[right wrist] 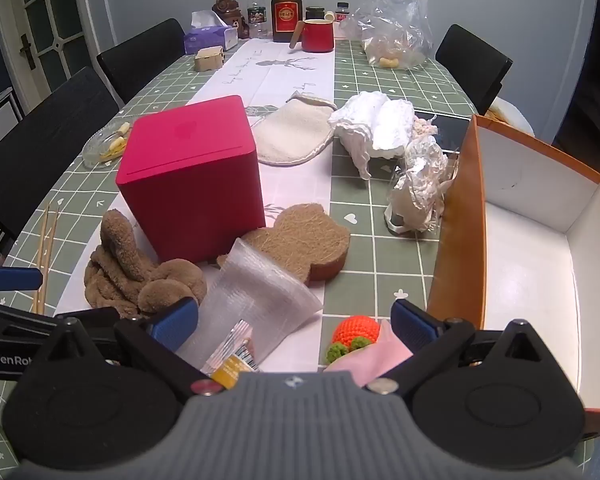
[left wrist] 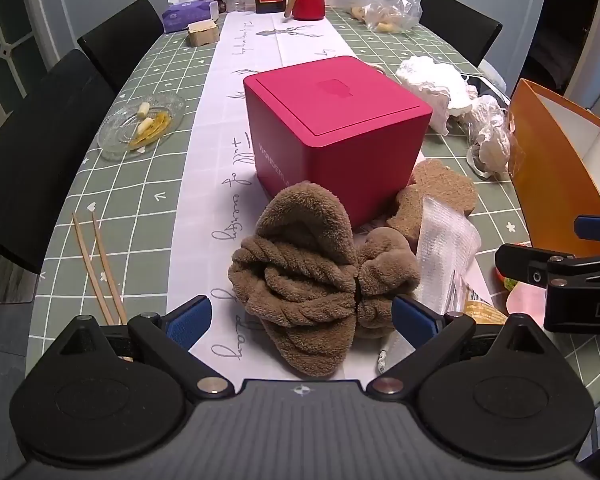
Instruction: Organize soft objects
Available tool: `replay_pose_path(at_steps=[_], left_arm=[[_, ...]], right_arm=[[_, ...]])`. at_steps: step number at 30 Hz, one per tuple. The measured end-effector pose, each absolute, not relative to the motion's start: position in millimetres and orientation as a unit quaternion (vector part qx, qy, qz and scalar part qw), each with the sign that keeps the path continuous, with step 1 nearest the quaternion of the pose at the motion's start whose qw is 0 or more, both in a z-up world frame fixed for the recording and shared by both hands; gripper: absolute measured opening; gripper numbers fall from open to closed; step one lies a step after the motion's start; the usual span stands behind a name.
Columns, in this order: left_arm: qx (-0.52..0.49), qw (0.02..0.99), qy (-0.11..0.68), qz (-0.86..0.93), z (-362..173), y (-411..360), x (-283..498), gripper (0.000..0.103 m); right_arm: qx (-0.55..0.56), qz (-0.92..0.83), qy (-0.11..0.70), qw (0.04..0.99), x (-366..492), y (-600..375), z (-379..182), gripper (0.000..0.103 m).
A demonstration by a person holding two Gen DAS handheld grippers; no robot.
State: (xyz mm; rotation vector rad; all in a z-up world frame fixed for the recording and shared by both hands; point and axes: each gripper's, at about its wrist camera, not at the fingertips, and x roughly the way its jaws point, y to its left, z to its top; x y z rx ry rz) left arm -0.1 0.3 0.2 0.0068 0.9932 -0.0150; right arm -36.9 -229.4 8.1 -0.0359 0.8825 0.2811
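A brown fluffy towel (left wrist: 308,268) lies bunched on the table runner, just in front of my left gripper (left wrist: 302,318), whose jaws stand open on either side of it. It also shows in the right wrist view (right wrist: 140,276). My right gripper (right wrist: 296,324) is open over a bubble-wrap bag (right wrist: 256,300) and an orange crocheted toy (right wrist: 356,332) on pink cloth. A brown bear-shaped sponge (right wrist: 300,240), a cream mitt (right wrist: 292,132) and a white cloth (right wrist: 376,128) lie further back. The orange box (right wrist: 456,232) with a white inside stands open at right.
A pink cube box (left wrist: 332,128) stands mid-table behind the towel. Chopsticks (left wrist: 100,272) and a glass dish (left wrist: 140,124) lie left. Crumpled foil wrap (right wrist: 420,188), a phone (right wrist: 444,128), bottles, a red mug (right wrist: 318,34), a tissue box and a plastic bag sit at the far end. Black chairs surround the table.
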Motion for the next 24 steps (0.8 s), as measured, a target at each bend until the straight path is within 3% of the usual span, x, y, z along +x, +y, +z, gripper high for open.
replay_pose_path(at_steps=[24], left_arm=[[0.010, 0.879, 0.477, -0.010, 0.0, -1.8, -0.2, 0.103]], right_arm=[[-0.017, 0.134, 0.427, 0.894, -36.9, -229.8, 8.9, 0.100]])
